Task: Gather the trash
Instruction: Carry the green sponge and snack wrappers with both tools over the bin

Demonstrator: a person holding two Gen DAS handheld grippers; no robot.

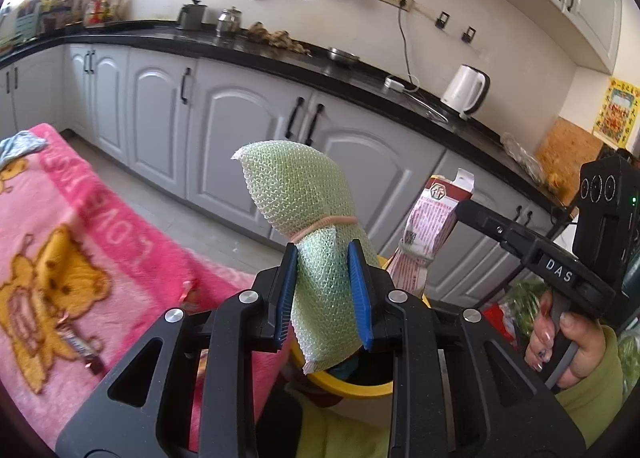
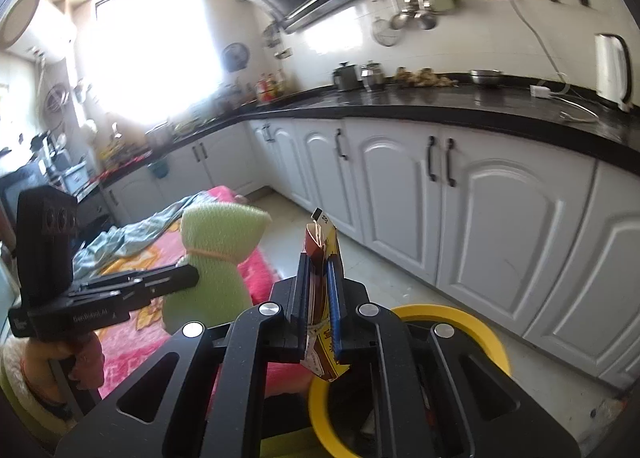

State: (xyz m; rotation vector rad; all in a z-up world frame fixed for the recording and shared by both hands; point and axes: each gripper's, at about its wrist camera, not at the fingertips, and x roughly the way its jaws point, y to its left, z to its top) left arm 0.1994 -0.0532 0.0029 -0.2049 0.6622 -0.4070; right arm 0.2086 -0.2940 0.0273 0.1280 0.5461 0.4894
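Note:
My left gripper (image 1: 322, 252) is shut on a green foam net sleeve (image 1: 296, 186) tied with a rubber band, held upright above the yellow bin (image 1: 360, 389). My right gripper (image 2: 318, 260) is shut on a flattened red-and-yellow carton (image 2: 326, 234), also upright, just left of the yellow bin's rim (image 2: 472, 322). In the left wrist view the carton (image 1: 430, 214) shows to the right of the foam, with the right gripper (image 1: 464, 208) on it. In the right wrist view the foam sleeve (image 2: 216, 234) stands at the left in the left gripper (image 2: 192, 278).
A pink blanket with bear prints (image 1: 60, 238) lies at the left, with a small wrapper (image 1: 82, 348) and a blue-grey cloth (image 2: 132, 234) on it. White cabinets (image 2: 500, 226) under a black countertop (image 2: 440, 102) run behind, with a white kettle (image 1: 466, 88). A hand (image 1: 560, 342) grips the right handle.

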